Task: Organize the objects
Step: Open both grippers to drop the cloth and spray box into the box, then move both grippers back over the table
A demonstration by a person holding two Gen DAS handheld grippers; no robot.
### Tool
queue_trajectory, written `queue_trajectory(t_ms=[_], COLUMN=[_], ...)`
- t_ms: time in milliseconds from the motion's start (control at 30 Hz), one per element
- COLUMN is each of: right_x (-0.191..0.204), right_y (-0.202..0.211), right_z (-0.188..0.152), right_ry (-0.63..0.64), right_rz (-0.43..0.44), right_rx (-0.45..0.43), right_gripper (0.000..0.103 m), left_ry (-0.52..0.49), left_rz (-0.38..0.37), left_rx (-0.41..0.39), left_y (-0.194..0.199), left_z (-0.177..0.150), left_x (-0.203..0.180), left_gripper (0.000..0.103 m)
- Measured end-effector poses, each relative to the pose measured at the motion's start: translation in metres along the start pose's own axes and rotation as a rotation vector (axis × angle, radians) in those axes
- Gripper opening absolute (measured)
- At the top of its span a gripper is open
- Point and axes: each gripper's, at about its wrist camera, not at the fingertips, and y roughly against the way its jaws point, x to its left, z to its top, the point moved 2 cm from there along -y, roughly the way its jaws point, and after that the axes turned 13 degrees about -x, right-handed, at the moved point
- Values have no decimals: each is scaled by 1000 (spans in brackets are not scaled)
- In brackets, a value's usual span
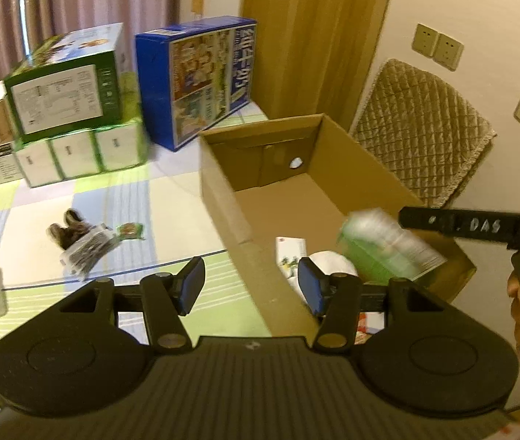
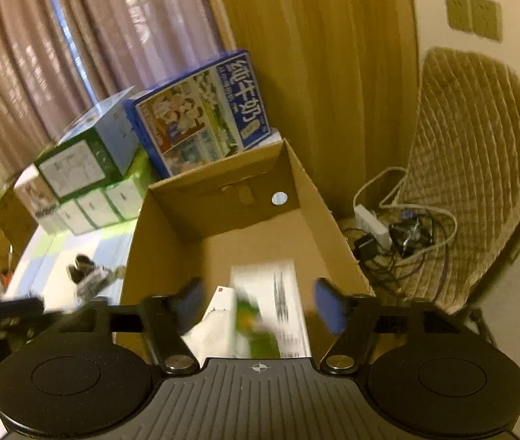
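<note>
A patchwork mat (image 1: 120,198) is seen carrying everything, with stacked cartons along its far edge. An open cardboard box (image 1: 223,183) is set toward the mat's right side, and at its near end a green-and-white packet (image 1: 380,249) is blurred, apparently dropping in or just landed; its long axis is seen running from the box's near right corner toward its middle. Left of the box, on open mat, a small heap of loose items (image 1: 84,242) is left, well apart from the box wall. The left gripper (image 1: 250,286) is held over the box's near left wall, jaws spread and empty; the heap lies ahead and to its left, so this hand is judged nearer. The right gripper (image 2: 258,302) is held over the box, jaws spread, nothing pinched.
</note>
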Motion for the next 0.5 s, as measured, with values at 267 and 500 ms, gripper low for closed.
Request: queue_trajectory(t_ms=[267,500], right_x=[9,35], right_y=[21,58], right_z=[-8,-6], right_ry=[22,30], right_rz=[13,62], right_rx=[-7,-69], right_gripper=[77,87], left_ry=[44,65], left_rz=[72,143], left_rx=[-24,-39], left_y=[35,76], left_z=[-8,-26], left_x=[37,76], left_gripper=[52,57])
